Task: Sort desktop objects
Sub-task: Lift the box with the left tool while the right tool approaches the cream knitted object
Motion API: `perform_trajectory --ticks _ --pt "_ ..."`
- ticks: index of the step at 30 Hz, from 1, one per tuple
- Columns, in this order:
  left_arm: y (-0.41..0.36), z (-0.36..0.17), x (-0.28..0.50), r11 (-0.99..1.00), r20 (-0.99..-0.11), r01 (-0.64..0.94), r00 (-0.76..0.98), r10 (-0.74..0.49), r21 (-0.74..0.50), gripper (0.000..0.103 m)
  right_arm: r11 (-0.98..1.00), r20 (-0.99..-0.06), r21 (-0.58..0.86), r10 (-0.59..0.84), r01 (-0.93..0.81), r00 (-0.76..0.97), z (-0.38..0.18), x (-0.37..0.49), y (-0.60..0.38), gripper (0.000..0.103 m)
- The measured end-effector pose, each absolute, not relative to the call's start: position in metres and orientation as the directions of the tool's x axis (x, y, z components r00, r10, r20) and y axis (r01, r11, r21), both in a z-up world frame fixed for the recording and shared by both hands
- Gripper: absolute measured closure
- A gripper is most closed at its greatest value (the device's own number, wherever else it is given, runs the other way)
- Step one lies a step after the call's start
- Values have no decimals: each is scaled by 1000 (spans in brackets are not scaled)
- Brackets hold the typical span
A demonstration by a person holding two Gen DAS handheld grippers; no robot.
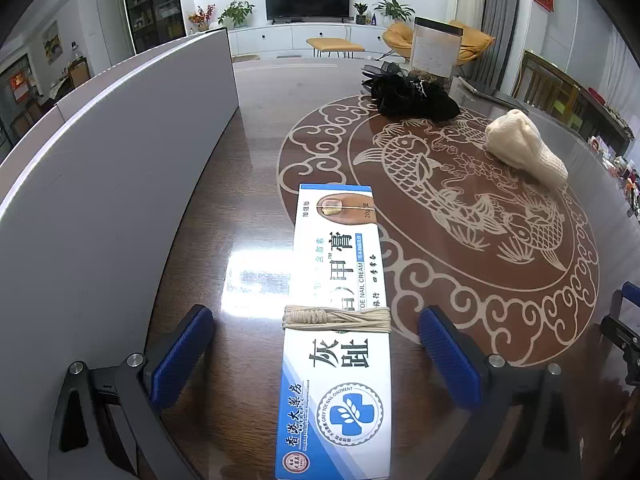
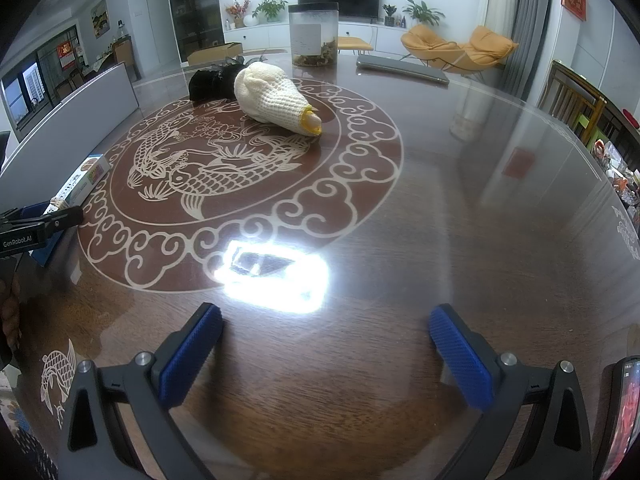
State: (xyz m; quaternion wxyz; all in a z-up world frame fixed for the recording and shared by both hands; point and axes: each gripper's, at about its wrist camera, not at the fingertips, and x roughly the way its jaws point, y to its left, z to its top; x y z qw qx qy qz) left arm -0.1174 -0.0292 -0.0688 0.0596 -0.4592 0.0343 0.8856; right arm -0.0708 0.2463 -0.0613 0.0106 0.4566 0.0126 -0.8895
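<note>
Living-room desk (image 1: pixel 240 168) with the carp inlay: nail cream box (image 1: pixel 340 320) lies flat between the left hand-held gripper (image 1: pixel 316 356) pads, spread wide and not touching, so looks placed. Right hand-held gripper (image 2: pixel 326 356) is spread, empty. Next probably the knitted glove (image 2: pixel 272 96), mid-desk.
</note>
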Motion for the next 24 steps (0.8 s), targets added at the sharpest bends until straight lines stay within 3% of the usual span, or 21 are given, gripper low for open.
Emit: perform_trajectory --ticks 16,24 --pt "-30 -69 -117 -991 -817 -137 -572 75 5 0 -999 -812 -11 -10 32 -583 -61 -71 247 0" --pt "-30 -69 -118 -990 -817 -138 -572 76 5 0 -984 -798 68 -153 164 -583 -22 -142 234 0"
